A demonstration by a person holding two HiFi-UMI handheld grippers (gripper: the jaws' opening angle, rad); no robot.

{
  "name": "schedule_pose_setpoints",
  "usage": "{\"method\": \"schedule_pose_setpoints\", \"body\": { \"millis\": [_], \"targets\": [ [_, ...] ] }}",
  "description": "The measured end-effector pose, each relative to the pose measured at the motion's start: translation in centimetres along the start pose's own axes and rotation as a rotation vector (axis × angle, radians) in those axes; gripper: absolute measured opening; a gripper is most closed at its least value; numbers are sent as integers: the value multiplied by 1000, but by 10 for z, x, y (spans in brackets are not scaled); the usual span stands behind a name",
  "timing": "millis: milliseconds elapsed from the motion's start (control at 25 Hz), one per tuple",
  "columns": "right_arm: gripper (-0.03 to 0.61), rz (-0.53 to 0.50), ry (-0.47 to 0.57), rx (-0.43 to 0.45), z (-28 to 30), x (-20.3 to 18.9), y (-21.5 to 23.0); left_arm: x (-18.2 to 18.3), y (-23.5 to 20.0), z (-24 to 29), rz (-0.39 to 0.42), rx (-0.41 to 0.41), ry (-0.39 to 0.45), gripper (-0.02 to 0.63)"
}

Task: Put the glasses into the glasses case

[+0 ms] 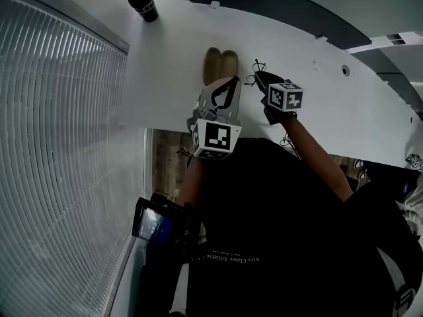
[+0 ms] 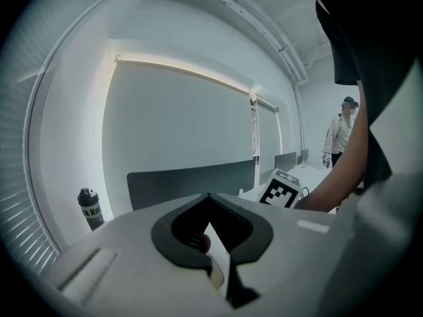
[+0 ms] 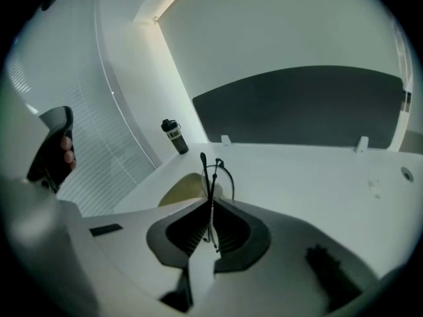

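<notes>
Carry step, glasses not yet in. The right hand-held gripper (image 3: 209, 202) was clenched on the glasses (image 3: 213, 172), thin wire frame pinched edge-on between the jaws and sticking up past the tips, held off the desk (image 1: 178, 58). The glasses case (image 1: 220, 65) lay open, tan, both halves showing, at upper centre of the head view, just left of the held glasses and apart from them; in the right gripper view it sat just behind and left of the frame. The left hand-held gripper (image 2: 209, 197) had its jaw tips drawn together with nothing past them; a tan sliver low in the gap, cannot tell what. In the head view it sat just below the case, contact unclear. A dark bottle (image 1: 143, 4) stood at upper left, well apart. Judged next: swing the glasses left over the open half, turn them flat so the frame lines up with the case's length, lower, then release. The left gripper probably needs to steady the case so it does not slide.
</notes>
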State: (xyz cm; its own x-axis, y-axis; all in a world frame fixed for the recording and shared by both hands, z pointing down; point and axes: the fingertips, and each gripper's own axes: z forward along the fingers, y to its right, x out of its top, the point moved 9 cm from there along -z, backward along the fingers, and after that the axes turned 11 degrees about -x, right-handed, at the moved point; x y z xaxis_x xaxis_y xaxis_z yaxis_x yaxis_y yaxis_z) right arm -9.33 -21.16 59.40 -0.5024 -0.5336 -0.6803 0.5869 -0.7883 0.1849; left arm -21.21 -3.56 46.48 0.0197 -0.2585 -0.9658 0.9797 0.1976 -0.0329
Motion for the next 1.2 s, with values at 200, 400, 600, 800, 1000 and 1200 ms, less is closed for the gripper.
{"method": "schedule_pose_setpoints", "body": {
  "millis": [200,400,600,800,1000,1200],
  "targets": [
    [20,-3,-11,71,31,28,-43,-1,-14,-25,-10,54,-6,8],
    [12,110,-108,97,63,25,-59,-3,-28,-54,-7,112,-11,8],
    [12,166,-237,29,92,2,-53,-12,-36,-77,-19,140,-35,8],
    [12,165,-288,-28,116,-6,-52,-21,-38,-87,-11,125,-56,8],
    [14,106,-335,-98,128,-13,-46,-21,-39,-84,9,86,-59,8],
    [14,67,-350,-133,125,-17,-41,-22,-42,-71,11,39,-65,8]
  ]
}}
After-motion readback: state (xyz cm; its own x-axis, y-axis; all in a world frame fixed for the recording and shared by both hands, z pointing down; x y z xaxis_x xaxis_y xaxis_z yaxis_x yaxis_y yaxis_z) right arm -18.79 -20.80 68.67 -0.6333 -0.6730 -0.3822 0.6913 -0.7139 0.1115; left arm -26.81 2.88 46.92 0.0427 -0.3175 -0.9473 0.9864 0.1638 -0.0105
